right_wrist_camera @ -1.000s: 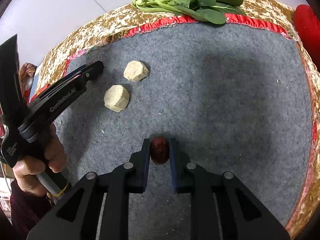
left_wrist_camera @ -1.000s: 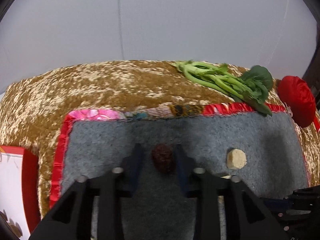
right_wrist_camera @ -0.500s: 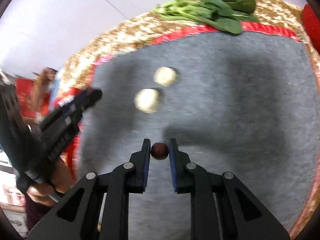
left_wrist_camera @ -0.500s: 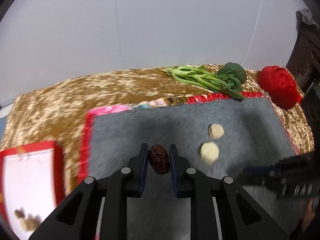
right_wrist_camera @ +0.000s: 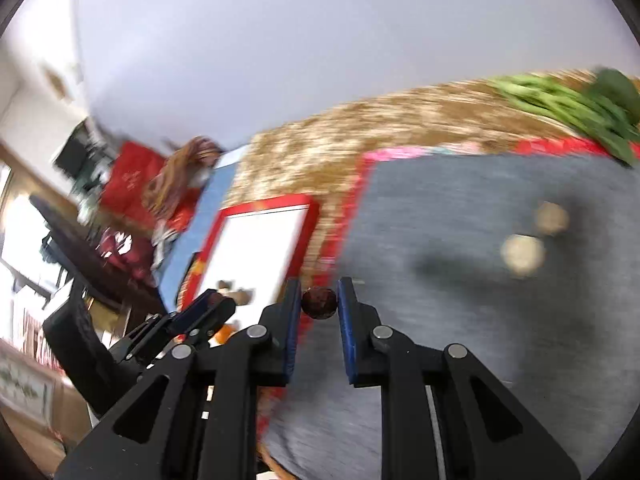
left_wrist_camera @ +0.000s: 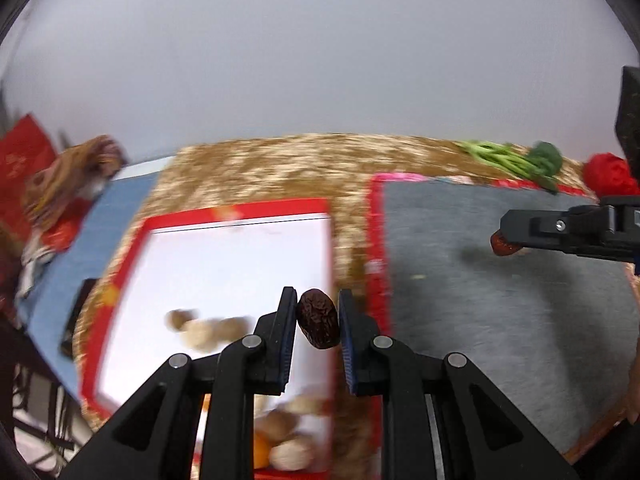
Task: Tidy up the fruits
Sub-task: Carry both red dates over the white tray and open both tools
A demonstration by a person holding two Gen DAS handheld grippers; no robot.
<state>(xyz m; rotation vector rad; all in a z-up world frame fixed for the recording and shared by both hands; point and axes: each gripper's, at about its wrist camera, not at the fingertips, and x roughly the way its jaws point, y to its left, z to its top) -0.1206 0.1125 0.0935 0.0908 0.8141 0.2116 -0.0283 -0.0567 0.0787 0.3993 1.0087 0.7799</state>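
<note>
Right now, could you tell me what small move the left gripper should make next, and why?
Probably ease it a little further left, then open. The left gripper holds a dried date above the right edge of the red-rimmed white tray, where other pieces already lie.

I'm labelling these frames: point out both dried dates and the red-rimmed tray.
left date (left_wrist_camera: 318, 319), left wrist view, wrinkled middle.
right date (right_wrist_camera: 319, 303), right wrist view, centre.
red-rimmed tray (left_wrist_camera: 240, 210), left wrist view, far rim.

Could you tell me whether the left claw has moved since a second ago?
Yes. The left claw, shut on a date, has swung left off the grey mat to the red-rimmed tray.
</note>
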